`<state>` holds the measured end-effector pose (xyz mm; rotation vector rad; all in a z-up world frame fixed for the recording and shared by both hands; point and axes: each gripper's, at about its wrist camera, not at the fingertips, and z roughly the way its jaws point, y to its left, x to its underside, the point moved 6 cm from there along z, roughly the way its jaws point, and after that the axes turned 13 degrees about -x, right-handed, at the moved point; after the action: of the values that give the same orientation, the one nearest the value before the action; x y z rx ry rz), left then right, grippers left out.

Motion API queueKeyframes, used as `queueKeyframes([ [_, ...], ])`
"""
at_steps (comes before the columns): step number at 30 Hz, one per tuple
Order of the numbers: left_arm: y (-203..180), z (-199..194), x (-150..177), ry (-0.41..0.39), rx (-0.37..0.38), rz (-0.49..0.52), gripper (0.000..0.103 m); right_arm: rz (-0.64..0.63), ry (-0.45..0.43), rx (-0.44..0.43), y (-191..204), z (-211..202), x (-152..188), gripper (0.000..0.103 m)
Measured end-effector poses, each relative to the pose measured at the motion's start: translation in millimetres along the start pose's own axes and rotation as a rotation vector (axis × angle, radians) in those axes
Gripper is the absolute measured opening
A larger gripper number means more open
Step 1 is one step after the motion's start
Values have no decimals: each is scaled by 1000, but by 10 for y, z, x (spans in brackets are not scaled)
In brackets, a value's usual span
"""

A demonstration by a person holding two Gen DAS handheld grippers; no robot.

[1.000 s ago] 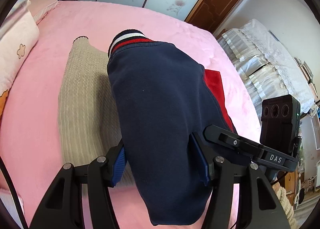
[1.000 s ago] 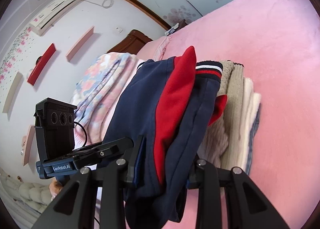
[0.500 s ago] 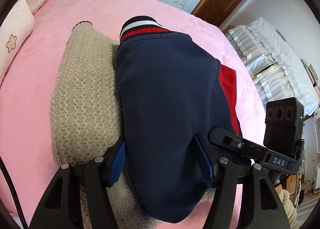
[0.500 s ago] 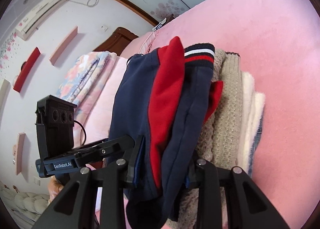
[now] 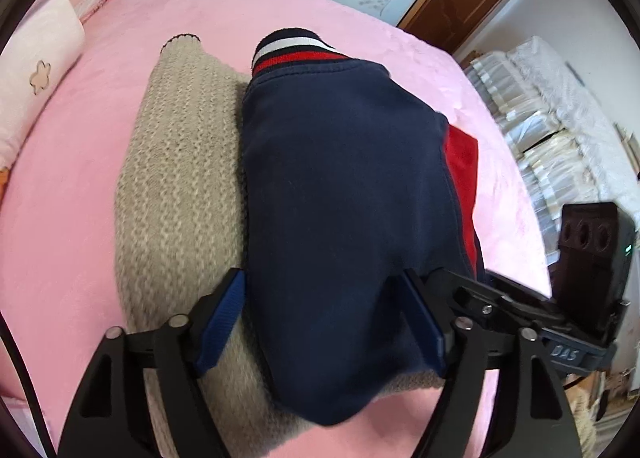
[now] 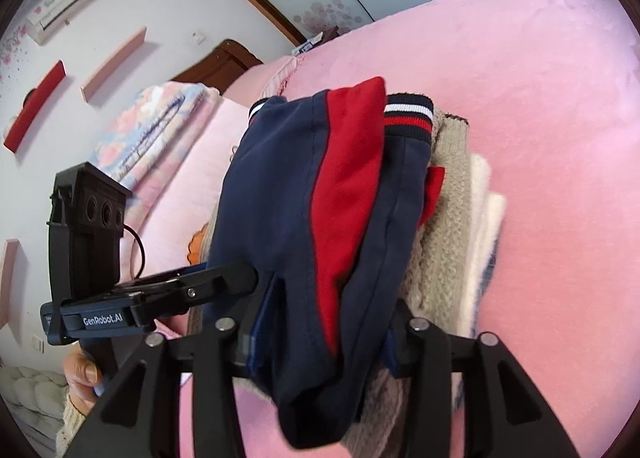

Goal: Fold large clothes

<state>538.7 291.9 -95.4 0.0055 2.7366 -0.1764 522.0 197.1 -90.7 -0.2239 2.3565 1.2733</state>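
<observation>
Now my left hand-held gripper point(image 5: 324, 322) and my right hand-held gripper point(image 6: 324, 322) each pinch the folded navy and red jacket point(image 5: 344, 194). I hold both sides so it stays folded on the beige knitted sweater point(image 5: 180, 162) on the pink bed point(image 5: 60, 218).

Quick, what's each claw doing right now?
Left gripper: shut on the navy jacket.
Right gripper: shut on the navy jacket too.
</observation>
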Motion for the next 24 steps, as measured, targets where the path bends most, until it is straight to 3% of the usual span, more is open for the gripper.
queueKeyframes([
  [3,-88,-98,67,-14,-68,37,92,-10,3,27,64,-110,24,51],
  [10,-376,-477,206,-61,-113,52,92,-31,-7,67,220,-479,150,52],
  [17,-816,-925,644,-101,-159,95,92,-72,6,102,471,-991,426,52],
  [24,-1216,-1481,1157,-141,-206,69,92,-101,-6,127,713,-1693,877,52],
])
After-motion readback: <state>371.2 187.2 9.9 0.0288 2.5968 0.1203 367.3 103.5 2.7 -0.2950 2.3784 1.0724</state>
